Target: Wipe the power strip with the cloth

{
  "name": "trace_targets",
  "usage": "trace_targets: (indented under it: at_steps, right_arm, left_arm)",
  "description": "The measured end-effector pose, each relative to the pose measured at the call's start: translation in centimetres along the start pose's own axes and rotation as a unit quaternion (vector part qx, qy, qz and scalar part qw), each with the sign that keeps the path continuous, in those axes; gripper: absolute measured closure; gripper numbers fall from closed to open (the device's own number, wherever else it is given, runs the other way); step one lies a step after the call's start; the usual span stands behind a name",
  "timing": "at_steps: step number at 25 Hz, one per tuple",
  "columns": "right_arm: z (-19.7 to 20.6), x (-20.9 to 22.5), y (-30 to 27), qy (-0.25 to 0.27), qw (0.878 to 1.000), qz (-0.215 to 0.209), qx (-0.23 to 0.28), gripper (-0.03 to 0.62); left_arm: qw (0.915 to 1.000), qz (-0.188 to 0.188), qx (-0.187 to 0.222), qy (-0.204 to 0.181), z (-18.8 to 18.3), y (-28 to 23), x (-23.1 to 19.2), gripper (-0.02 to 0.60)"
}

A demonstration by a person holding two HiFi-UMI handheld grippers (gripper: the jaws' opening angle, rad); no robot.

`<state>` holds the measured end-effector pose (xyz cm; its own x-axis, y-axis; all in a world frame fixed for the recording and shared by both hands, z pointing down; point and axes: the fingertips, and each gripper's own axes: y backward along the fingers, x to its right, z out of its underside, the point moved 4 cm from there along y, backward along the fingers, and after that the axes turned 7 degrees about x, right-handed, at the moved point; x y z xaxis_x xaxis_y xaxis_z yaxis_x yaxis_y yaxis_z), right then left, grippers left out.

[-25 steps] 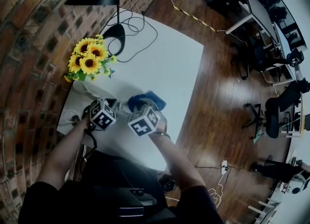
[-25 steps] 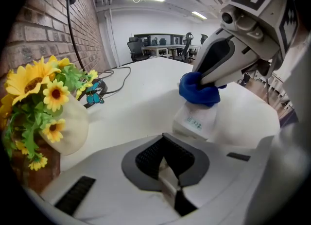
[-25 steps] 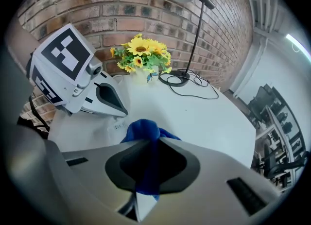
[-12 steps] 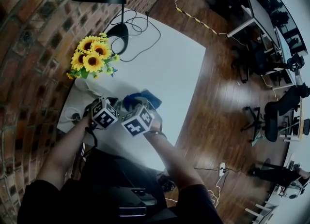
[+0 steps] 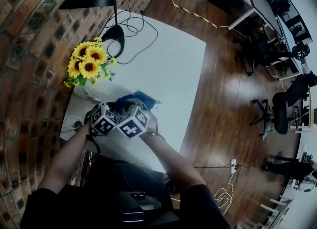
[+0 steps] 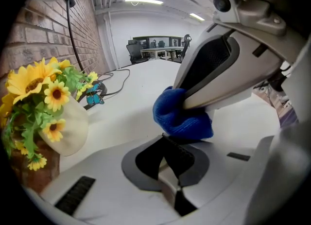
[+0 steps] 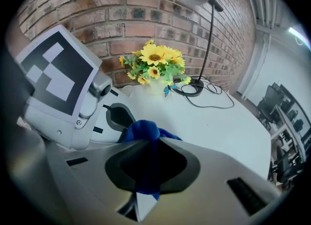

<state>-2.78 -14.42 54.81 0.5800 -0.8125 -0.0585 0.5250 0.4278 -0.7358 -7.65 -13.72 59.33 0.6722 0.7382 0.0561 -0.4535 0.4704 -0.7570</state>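
Blue cloth [image 7: 141, 128], largely hidden, pinched in right gripper [image 7: 146, 144] beside left gripper [image 6: 167, 146].

A brick wall [image 5: 29, 50] runs along the white worktop [image 5: 168, 69]. The floor [image 5: 223, 104] is dark wood; office desks [image 5: 255, 3] and chairs [image 5: 286, 103] stand further away.

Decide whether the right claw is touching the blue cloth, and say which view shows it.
Touching. The right gripper view shows the blue cloth pinched between the jaws of the right claw, bulging out beyond them.
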Motion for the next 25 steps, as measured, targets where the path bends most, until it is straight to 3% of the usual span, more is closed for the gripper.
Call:
trace_targets:
  at_steps: [5, 14, 19, 25]
  right_arm:
    - [-0.4, 0.7, -0.2, -0.070, 0.997, -0.032, 0.012, 0.553]
    - [-0.5, 1.6, -0.1, -0.147, 0.988, -0.039, 0.030, 0.545]
    - [-0.2, 1.1, 0.3, -0.148, 0.986, -0.032, 0.070, 0.542]
    - [0.1, 1.1, 0.4, -0.121, 0.990, -0.028, 0.066, 0.540]
  left_arm:
    - [0.9999, 0.008, -0.003, -0.007, -0.7, 0.4, 0.1, 0.562]
    - [0.9999, 0.014, 0.001, -0.008, -0.6, 0.5, 0.1, 0.563]
    - [0.9999, 0.012, 0.000, -0.006, -0.7, 0.4, 0.1, 0.563]
    - [1.0000, 0.007, 0.005, -0.003, -0.5, 0.3, 0.0, 0.563]
